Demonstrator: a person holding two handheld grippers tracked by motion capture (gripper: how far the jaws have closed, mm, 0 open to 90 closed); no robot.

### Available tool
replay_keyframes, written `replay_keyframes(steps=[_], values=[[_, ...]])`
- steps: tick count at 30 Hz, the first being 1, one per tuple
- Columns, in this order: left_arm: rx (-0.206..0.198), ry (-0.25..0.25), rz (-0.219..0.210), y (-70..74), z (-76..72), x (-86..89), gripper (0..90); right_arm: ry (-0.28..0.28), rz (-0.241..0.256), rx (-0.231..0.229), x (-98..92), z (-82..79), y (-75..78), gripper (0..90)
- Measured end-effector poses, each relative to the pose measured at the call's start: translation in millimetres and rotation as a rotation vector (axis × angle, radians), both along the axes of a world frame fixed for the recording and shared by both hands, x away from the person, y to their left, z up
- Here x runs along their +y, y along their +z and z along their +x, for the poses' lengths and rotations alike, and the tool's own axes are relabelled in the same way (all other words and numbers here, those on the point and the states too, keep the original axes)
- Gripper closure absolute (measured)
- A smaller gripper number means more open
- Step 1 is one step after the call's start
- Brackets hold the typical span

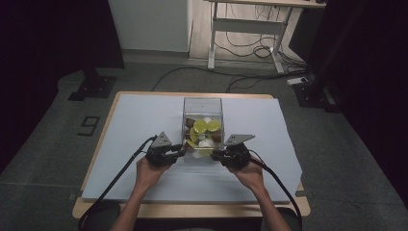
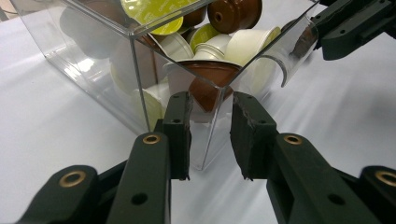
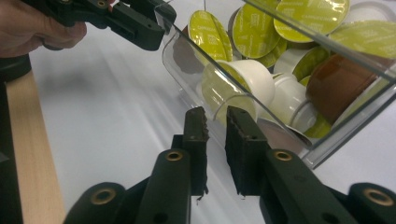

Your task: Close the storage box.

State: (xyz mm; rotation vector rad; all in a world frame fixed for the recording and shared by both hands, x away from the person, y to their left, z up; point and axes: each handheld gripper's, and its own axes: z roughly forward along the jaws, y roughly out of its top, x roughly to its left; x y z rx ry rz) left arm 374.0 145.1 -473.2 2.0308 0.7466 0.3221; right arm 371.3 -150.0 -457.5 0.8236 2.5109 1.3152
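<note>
While both grippers flank near end of clear capsule box point(image 1: 202, 126), box sits mid-sheet on pale table cover point(image 1: 144, 120), long axis running away from person, open top up. Left gripper point(image 2: 210, 135): jaws part-open, astride box's near corner edge, not closed on it, holding nothing. Right gripper point(image 3: 215, 140): jaws narrowly apart, just at box's curved front cut-out, holding nothing. Box full of coffee capsules point(image 3: 254, 28), green-lidded, white, brown. Free cover left, right, beyond box; table's wooden edge point(image 3: 32, 154) well left of box.

White sheet point(image 1: 144, 144) covers table point(image 1: 103, 139); desk point(image 1: 250, 21), perhaps cables point(image 1: 250, 50).
</note>
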Motion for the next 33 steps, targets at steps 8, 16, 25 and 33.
replay_keyframes(steps=[8,16,25,33], values=[[-0.003,0.012,0.011,-0.2,-0.8,-0.7,68.3,0.002,-0.010,0.005,4.0,3.3,1.2,82.1],[-0.012,0.009,0.024,2.5,-7.5,-3.1,67.7,-0.021,-0.019,-0.011,3.1,5.6,1.7,84.0],[-0.007,-0.031,-0.004,8.1,-9.3,-13.1,69.3,-0.040,-0.033,-0.039,6.4,8.5,1.7,83.9],[-0.011,-0.038,0.002,8.3,-3.5,-24.9,69.2,-0.048,-0.047,-0.056,8.6,9.7,2.2,83.8]])
